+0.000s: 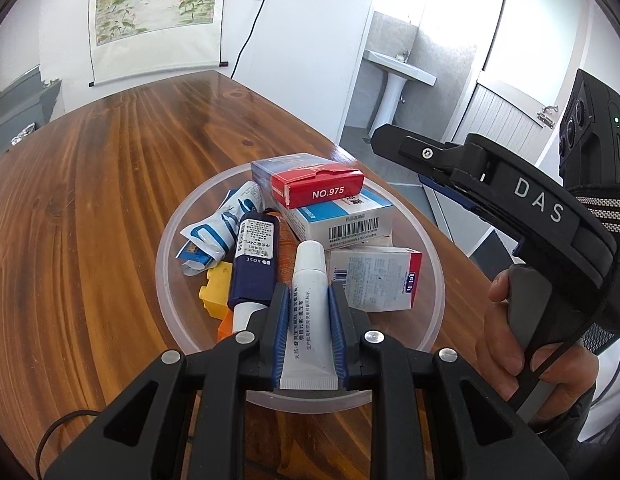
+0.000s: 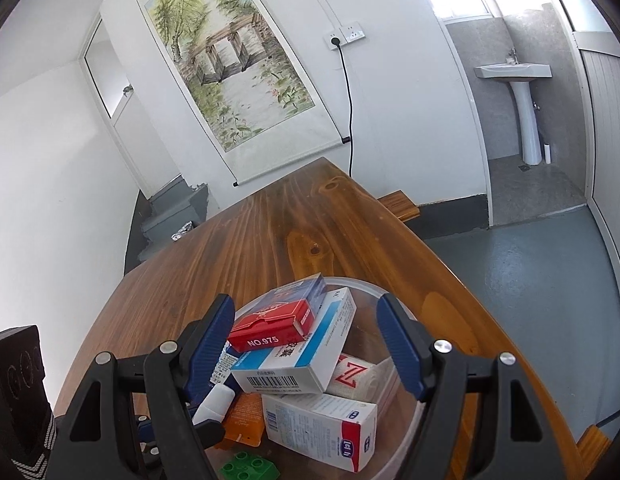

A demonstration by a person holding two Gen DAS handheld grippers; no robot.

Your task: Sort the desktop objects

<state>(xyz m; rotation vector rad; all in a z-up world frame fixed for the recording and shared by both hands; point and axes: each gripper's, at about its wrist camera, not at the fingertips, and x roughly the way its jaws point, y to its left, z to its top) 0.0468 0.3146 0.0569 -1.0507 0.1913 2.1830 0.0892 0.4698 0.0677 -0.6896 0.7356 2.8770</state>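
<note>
2 tools: left tool (image 1: 309, 320) clamped on white tube (image 1: 307, 300) over bowl (image 1: 430, 308); right tool (image 2: 305, 344) apart.

White walls carry a hanging landscape scroll (image 2: 229, 68) and a socket (image 2: 346, 36) — cable plugged in. Beyond the wooden table (image 2: 269, 232), a pedestal sink (image 2: 518, 80) stands in what seems a tiled alcove.

A glossy varnished wooden table (image 1: 109, 184) bears a translucent plastic bowl (image 1: 169, 256) (matt rim) of smooth cardboard boxes.
</note>
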